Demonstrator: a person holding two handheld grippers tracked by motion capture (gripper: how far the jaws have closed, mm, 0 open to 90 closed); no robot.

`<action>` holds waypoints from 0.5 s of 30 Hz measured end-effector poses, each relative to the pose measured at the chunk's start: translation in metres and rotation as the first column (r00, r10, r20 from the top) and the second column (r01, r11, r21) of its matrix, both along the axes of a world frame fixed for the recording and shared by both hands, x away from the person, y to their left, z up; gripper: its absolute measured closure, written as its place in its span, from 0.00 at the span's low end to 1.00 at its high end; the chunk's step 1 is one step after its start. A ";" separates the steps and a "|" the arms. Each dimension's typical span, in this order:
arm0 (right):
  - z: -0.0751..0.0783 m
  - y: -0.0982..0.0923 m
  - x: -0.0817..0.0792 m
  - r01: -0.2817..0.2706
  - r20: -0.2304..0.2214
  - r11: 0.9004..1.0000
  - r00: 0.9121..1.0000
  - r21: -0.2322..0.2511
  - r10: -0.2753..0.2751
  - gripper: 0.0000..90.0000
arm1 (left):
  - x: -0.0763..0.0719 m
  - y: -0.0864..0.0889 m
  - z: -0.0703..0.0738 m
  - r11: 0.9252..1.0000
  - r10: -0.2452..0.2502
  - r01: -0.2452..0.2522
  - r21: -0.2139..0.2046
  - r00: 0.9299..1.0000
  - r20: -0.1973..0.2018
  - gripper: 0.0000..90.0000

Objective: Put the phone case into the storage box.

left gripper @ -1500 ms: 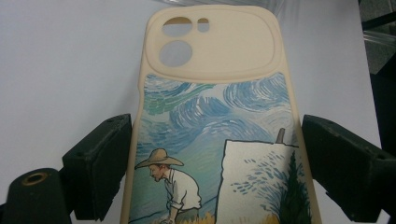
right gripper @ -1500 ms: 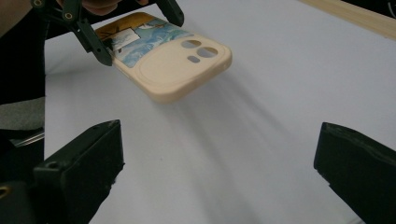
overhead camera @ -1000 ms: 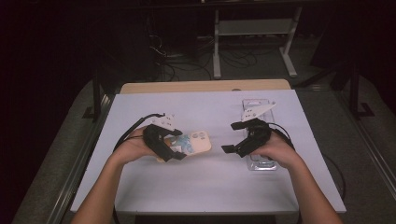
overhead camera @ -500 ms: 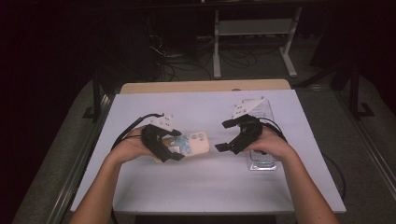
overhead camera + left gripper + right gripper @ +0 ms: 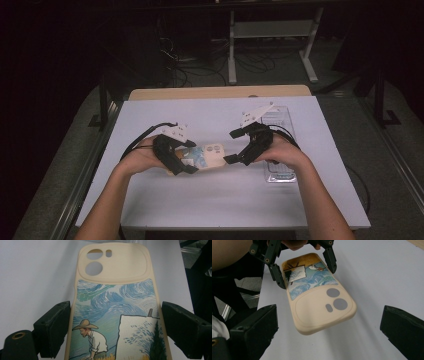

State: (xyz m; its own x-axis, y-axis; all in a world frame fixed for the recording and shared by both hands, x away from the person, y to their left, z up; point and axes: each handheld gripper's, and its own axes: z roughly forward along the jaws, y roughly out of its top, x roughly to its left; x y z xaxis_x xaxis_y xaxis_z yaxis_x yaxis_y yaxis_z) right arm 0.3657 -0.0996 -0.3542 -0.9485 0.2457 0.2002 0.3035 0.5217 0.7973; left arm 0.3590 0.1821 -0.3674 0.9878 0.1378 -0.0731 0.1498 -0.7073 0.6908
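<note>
Item: cream soft-plastic phone case [image 5: 202, 156] with painted back, clamped by its long edges in my left gripper [image 5: 186, 160] above the white table [image 5: 210, 200]; judged light, flexible, slippery; right gripper [image 5: 234, 146] gaped empty beside its camera end.

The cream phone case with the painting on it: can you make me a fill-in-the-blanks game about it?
1. The cream painted phone case is held by the ____ gripper.
2. The painted man on the case wears a straw ____.
3. The right gripper has its jaws ____, with nothing between them.
4. A clear plastic ____ lies on the white table by the right hand.

Missing words: left; hat; open; tray
</note>
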 end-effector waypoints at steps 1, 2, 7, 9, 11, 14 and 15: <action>-0.001 0.001 0.001 -0.006 0.024 1.000 1.000 -0.011 0.006 0.01 | 0.000 -0.001 0.000 1.000 -0.003 0.003 0.004 1.000 -0.001 0.13; -0.001 0.002 0.000 -0.009 0.014 1.000 1.000 -0.007 0.009 0.01 | -0.001 -0.002 -0.001 1.000 -0.005 0.005 0.005 1.000 -0.006 0.13; -0.003 0.005 -0.003 -0.042 0.027 0.999 0.999 -0.032 0.043 0.01 | -0.004 -0.011 -0.004 0.999 -0.043 0.043 0.028 0.999 -0.005 0.13; -0.003 0.007 -0.004 -0.050 0.024 0.998 0.998 -0.037 0.051 0.01 | -0.006 -0.014 -0.005 0.998 -0.052 0.052 0.033 0.999 -0.004 0.12; -0.004 0.008 -0.005 -0.057 0.022 0.998 0.998 -0.037 0.058 0.01 | -0.007 -0.016 -0.005 0.997 -0.061 0.061 0.036 0.998 0.000 0.13; -0.004 0.010 -0.007 -0.075 0.020 0.996 0.997 -0.050 0.076 0.01 | -0.008 -0.017 -0.005 0.997 -0.066 0.066 0.032 0.998 0.001 0.13; -0.004 0.011 -0.008 -0.078 0.022 0.996 0.997 -0.053 0.079 0.01 | -0.009 -0.017 -0.004 0.997 -0.070 0.070 0.032 0.998 0.000 0.12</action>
State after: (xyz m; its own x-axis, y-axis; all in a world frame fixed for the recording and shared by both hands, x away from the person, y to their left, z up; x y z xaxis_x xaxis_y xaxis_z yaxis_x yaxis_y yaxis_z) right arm 0.3579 -0.0885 -0.3586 -0.9696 0.1796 0.1664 0.2412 0.5844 0.7748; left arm 0.3502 0.1646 -0.3712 0.9952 0.0701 -0.0690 0.0983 -0.7377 0.6679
